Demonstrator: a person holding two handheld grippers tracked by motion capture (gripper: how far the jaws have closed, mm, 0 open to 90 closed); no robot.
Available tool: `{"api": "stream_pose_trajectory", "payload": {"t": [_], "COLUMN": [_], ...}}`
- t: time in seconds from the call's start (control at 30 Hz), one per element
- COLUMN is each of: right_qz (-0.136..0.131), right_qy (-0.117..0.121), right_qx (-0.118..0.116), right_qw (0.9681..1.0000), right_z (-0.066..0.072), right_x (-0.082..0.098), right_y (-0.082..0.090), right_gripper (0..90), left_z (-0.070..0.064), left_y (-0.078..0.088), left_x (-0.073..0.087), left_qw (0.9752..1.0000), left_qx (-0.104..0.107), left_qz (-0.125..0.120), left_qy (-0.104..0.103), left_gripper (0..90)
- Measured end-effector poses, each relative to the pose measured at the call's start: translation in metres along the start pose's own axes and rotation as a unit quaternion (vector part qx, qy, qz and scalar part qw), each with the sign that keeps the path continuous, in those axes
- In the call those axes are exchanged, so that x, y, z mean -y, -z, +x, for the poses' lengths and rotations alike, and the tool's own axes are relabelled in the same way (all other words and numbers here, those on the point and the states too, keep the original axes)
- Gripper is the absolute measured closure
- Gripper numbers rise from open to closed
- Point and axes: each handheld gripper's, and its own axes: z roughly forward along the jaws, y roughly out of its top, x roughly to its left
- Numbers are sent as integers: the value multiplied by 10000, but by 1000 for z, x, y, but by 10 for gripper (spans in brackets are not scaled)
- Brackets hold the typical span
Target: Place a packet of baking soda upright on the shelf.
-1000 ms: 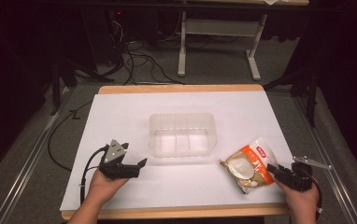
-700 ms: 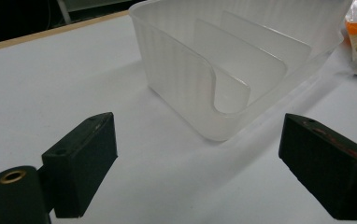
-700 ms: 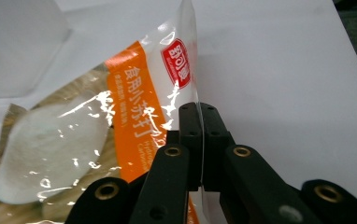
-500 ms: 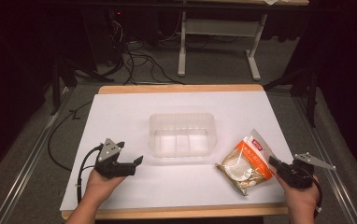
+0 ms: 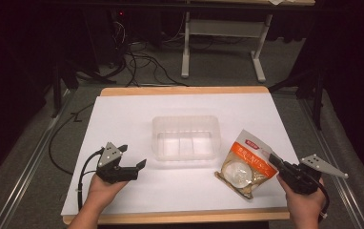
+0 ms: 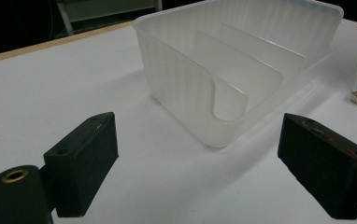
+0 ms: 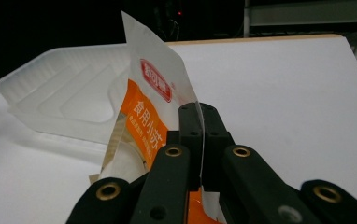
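High view: one pouch (image 5: 247,164), one tray (image 5: 186,137), two grippers.

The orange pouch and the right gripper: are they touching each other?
Touching. In the right gripper view, the right gripper is shut on the edge of the orange pouch, its jaws pressed together with the film pinched between them.

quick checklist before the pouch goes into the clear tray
1. Right gripper shut on the pouch edge: ok.
2. Pouch fully off the table: cannot tell; its lower end looks close to the surface.
3. Clear tray with nothing in its compartments: ok.
4. Left gripper open, apart from the tray: ok.
5. Path from pouch to tray free: ok.
6. Grip secure enough for the lift: cannot tell; only a thin edge is pinched.
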Motion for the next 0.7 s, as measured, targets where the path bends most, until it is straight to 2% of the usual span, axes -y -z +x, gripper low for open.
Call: {"api": "stream_pose_trajectory", "payload": {"t": [0.23,0.27,0.43,0.53,0.7], "right_qz": [-179,-247,-428,-498,-537], "right_qy": [72,182,417,442,474], "right_qx": [-76,-99,30,74,-10], "right_qw": [9998,9995,9982,9978,9974], "right_z": [13,19,31,34,41], "right_x": [-11,-18,-32,-39,-42], "right_y": [1,-1,-2,-5,-13], "right_gripper": [900,900,900,900,900], "left_z": [-1,0,3,3,3], "left_y": [0,-1,0,1,2], "left_x": [1,1,1,1,1], "left_qw": [10000,10000,10000,10000,10000], "left_qx": [-9,-16,-38,-39,-35], "left_qz": [-8,16,8,8,-13], "left_qy": [15,-7,46,49,59], "left_gripper": [128,128,128,128,128]}}
